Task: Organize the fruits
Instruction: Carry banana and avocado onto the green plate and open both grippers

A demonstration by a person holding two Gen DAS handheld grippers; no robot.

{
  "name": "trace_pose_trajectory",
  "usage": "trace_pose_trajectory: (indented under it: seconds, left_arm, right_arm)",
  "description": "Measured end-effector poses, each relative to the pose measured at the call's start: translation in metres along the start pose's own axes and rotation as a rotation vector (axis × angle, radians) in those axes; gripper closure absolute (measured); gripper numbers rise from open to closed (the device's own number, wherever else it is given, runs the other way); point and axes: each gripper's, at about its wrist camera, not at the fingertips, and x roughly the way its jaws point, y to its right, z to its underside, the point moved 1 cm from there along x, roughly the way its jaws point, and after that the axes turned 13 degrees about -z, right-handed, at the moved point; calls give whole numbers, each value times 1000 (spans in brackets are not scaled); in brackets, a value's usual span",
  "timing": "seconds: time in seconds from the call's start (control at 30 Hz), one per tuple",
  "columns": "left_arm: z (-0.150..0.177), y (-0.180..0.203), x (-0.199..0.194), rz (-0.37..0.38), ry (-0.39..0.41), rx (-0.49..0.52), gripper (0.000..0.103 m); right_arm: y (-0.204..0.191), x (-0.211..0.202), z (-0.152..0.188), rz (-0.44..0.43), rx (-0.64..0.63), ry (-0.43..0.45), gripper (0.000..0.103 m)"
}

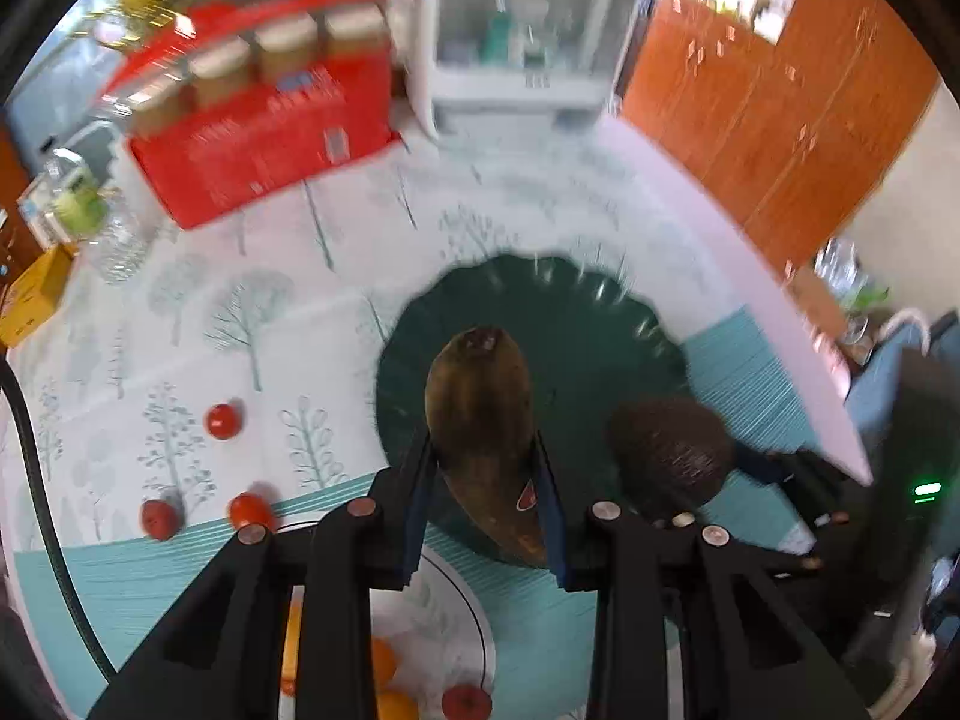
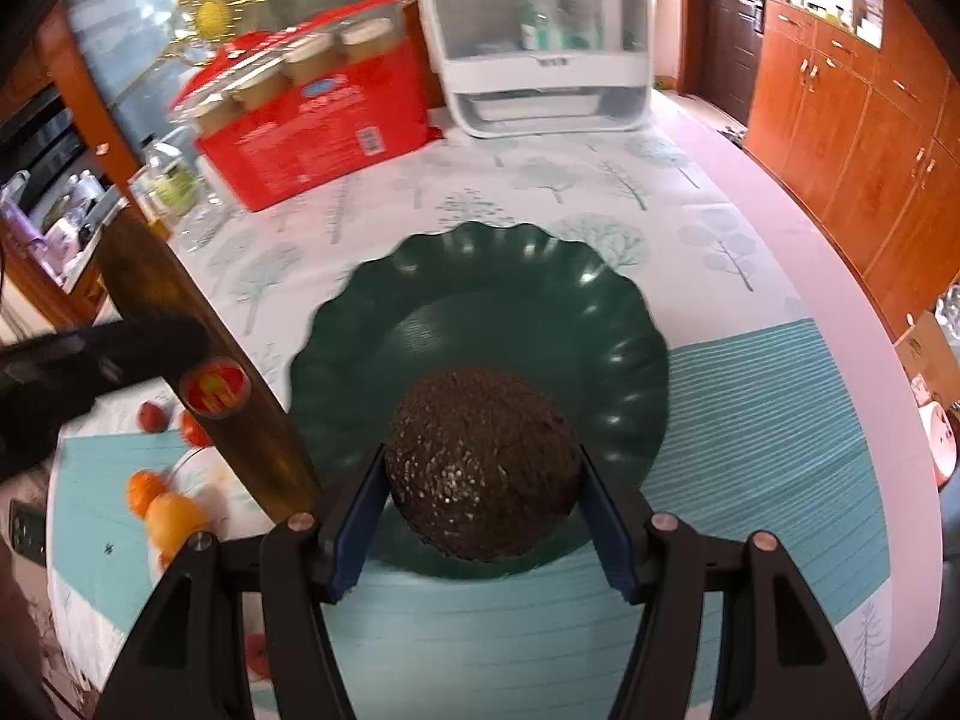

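My left gripper is shut on a brown overripe banana with a red sticker, held above the near rim of a dark green scalloped plate. My right gripper is shut on a dark bumpy avocado over the green plate; the avocado also shows in the left wrist view. The banana crosses the right wrist view at left. A white plate with oranges lies under my left gripper.
Three small red fruits lie on the tree-print tablecloth at left. A red box of jars and a white plastic container stand at the back. Bottles sit at far left. The table edge runs along the right.
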Motion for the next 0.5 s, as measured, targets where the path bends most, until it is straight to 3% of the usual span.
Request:
trace_pose_trajectory:
  seconds: [0.13, 0.43, 0.47, 0.5]
  left_arm:
    - [-7, 18, 40, -54, -75, 47, 73]
    - [-21, 36, 72, -119, -111, 101, 71]
    - [-20, 37, 71, -122, -107, 110, 63]
    - [-19, 36, 71, -121, -105, 115, 46]
  right_arm:
    - [11, 16, -5, 11, 18, -19, 40]
    - [22, 36, -5, 17, 26, -64, 39]
    - [21, 33, -6, 20, 14, -46, 39]
    - [19, 29, -6, 23, -6, -25, 39]
